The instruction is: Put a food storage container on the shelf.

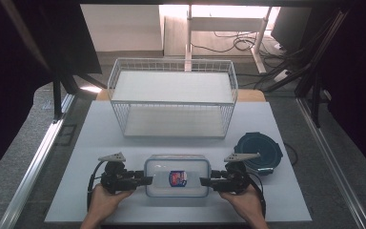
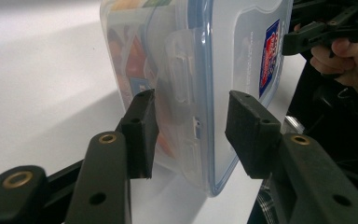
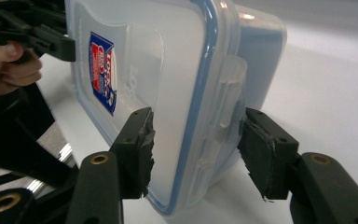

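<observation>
Counting 1 clear plastic container (image 1: 177,175) w/ blue-rimmed lid, sitting lower centre of the high view on the white table (image 1: 286,200). 1 red/blue sticker (image 1: 177,178) is showing on its lid.

2 grippers, 1 per hand. I'm seeing the left gripper (image 1: 145,181) at the box's left end and the right gripper (image 1: 206,181) at its right end, both pointing inward. Left hand (image 1: 106,200) and right hand (image 1: 244,199) are coming in from the bottom edge.

Left gripper view: jaws are standing spread, straddling the container (image 2: 200,74) end w/ its side latch (image 2: 182,88) between them; one pad is near the wall, contact cannot tell. Right gripper view: jaws likewise spread around the other end of the container (image 3: 177,84), gaps visible both sides.

Also 1 white wire basket (image 1: 173,98) w/ 2 tiers, upper centre; 1 dark round lidded bowl (image 1: 259,151) right of centre, just beside the right gripper.
</observation>
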Demonstrator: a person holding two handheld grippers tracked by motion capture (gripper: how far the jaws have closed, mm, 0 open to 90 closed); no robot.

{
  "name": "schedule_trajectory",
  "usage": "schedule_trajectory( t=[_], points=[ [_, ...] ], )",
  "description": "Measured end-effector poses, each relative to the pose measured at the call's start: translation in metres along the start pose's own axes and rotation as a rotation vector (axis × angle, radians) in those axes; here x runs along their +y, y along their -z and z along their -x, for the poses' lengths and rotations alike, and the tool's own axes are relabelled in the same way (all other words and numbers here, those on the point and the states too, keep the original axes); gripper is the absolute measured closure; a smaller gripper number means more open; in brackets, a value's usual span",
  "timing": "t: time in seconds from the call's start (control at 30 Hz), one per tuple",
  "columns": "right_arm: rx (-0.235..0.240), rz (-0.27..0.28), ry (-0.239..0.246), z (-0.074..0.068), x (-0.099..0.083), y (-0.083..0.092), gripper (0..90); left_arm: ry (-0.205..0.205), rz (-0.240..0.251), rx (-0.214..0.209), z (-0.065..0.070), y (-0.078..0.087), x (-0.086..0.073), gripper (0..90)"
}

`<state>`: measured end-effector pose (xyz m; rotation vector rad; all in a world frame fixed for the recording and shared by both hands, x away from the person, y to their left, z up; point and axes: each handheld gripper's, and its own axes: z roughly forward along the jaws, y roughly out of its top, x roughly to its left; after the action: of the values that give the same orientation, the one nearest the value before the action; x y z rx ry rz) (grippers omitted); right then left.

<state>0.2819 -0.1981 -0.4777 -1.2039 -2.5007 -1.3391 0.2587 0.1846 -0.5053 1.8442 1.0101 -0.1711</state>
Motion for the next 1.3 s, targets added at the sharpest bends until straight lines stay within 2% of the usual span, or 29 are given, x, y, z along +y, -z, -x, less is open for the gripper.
schedule_trajectory(
  t=[0.1, 0.33, 0.4, 0.53, 0.57, 0.7, 0.73, 0.77, 0.97, 1.1, 1.3],
  points=[
    [-0.014, 0.014, 0.029, -0.001, 0.000, -0.001, 45.8, -0.016, 0.017, 0.023, 0.002, 0.000, 0.001, 53.2],
    [-0.014, 0.047, 0.065, -0.006, 0.007, 0.006, 46.5, -0.046, 0.048, 0.025, 0.007, 0.008, 0.008, 53.0],
    [-0.006, 0.073, 0.083, -0.007, 0.013, 0.011, 47.2, -0.057, 0.071, 0.028, 0.011, 0.013, 0.014, 52.9],
    [0.003, 0.101, 0.103, -0.009, 0.025, 0.018, 47.6, -0.072, 0.083, 0.034, 0.014, 0.018, 0.022, 52.8],
    [0.002, 0.104, 0.109, -0.010, 0.027, 0.020, 47.6, -0.088, 0.088, 0.039, 0.016, 0.021, 0.028, 52.8],
    [-0.002, 0.117, 0.135, -0.012, 0.040, 0.026, 47.6, -0.105, 0.102, 0.048, 0.020, 0.026, 0.037, 52.9],
    [-0.002, 0.117, 0.135, -0.012, 0.040, 0.026, 47.6, -0.110, 0.109, 0.050, 0.021, 0.028, 0.040, 52.9],
    [-0.001, 0.124, 0.140, -0.012, 0.048, 0.029, 47.6, -0.115, 0.120, 0.051, 0.022, 0.031, 0.047, 52.9],
    [0.007, 0.148, 0.144, -0.012, 0.066, 0.035, 47.7, -0.121, 0.149, 0.053, 0.023, 0.038, 0.062, 53.3],
    [0.017, 0.157, 0.134, -0.009, 0.072, 0.035, 47.6, -0.124, 0.154, 0.060, 0.024, 0.041, 0.071, 53.4],
    [0.027, 0.175, 0.129, -0.006, 0.092, 0.039, 47.7, -0.119, 0.164, 0.061, 0.023, 0.047, 0.092, 53.5]
  ],
)
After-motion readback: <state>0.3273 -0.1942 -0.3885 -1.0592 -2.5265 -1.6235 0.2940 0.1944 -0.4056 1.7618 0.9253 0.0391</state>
